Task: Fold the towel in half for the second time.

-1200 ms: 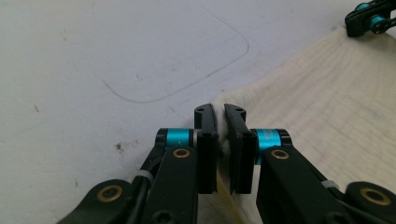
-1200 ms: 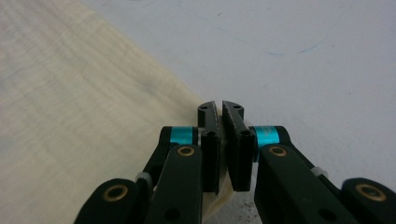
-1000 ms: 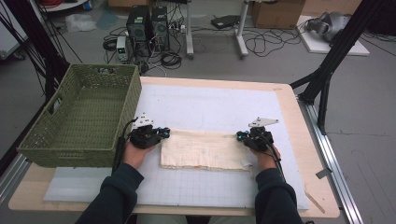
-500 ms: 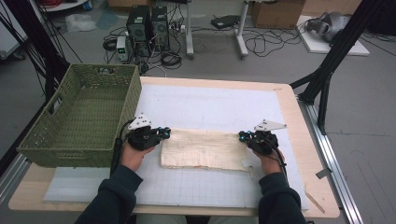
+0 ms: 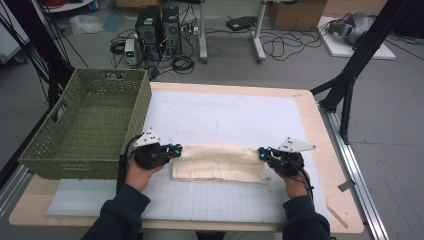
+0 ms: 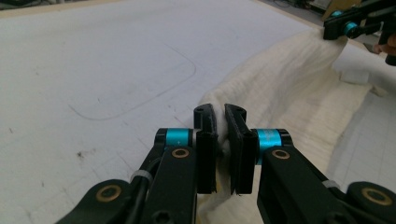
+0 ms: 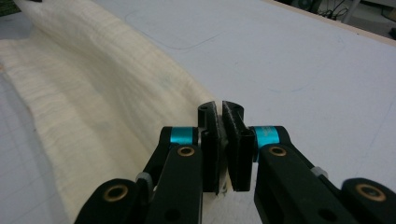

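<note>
Both tools [image 5: 176, 148] [image 5: 262, 152] pinching cream cloth [image 5: 217, 161] ends, beside green basket [image 5: 75, 150]

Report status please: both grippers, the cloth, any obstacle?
Left gripper shut on cloth. Right gripper shut on cloth. Basket beside left gripper, path clear.

cream cloth [image 5: 217, 162] between left tongs [image 5: 176, 148] and right tongs [image 5: 262, 152]
</note>
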Motion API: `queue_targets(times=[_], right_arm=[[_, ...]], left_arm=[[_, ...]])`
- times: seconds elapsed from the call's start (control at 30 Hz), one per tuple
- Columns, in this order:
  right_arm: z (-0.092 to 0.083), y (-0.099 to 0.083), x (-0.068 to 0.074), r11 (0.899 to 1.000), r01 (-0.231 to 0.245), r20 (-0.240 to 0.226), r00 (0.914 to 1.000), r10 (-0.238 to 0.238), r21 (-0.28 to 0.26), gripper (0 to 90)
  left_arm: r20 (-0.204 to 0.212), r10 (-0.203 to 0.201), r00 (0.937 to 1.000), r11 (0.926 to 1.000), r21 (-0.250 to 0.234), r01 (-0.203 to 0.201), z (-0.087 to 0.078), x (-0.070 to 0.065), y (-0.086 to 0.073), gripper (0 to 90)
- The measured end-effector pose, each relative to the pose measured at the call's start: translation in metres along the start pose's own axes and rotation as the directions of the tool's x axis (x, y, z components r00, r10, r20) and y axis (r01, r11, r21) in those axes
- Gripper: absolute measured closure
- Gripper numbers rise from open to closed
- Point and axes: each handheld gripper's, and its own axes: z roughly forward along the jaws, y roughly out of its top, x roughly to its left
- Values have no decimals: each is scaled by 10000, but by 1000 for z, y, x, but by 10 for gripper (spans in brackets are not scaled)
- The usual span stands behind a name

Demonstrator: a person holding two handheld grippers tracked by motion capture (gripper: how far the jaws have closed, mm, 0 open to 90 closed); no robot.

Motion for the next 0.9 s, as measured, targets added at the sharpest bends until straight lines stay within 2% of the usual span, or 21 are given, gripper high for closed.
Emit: queue_targets(times=[0.23, 0.47, 0.53, 0.57, 0.63, 0.67, 0.73, 0.83, 0.9], right_arm=[[-9, -11, 13, 9999, 83, -177, 9998, -81, 124, 859], [-19, -18, 28, 9994, 187, -228, 9996, -180, 298, 858], [-21, -19, 31, 9988, 268, -189, 9995, -260, 413, 858], [-22, -20, 31, 9988, 263, -181, 9995, -256, 401, 858], [-23, -22, 33, 9988, 197, -207, 9996, -188, 441, 857], [-23, -22, 34, 9986, 228, -210, 9995, -219, 467, 858], [-24, -22, 35, 9981, 354, -236, 9991, -342, 512, 857], [-26, -23, 37, 9970, 486, -247, 9986, -472, 606, 857], [-26, -23, 36, 9964, 570, -291, 9980, -553, 626, 858]], left_arm=[[116, -15, 9999, 9999, 138, 13, -8, -11, -10, 825], [17, 105, 9999, 9985, 528, -105, -17, -21, -18, 798], [14, 107, 9999, 9981, 600, -107, -17, -24, -20, 763], [-30, 49, 10000, 9979, 649, -47, -17, -24, -20, 701], [-128, -278, 9995, 9987, 434, 284, -19, -25, -17, 511], [-123, -341, 9993, 9992, 221, 343, -21, -25, -14, 477], [-197, -387, 9991, 9988, -312, 381, -27, -24, -8, 454], [-193, -645, 9977, 9926, -1048, 621, -34, -22, 0, 442], [-202, -750, 9970, 9896, -1243, 719, -33, -19, 2, 451]])
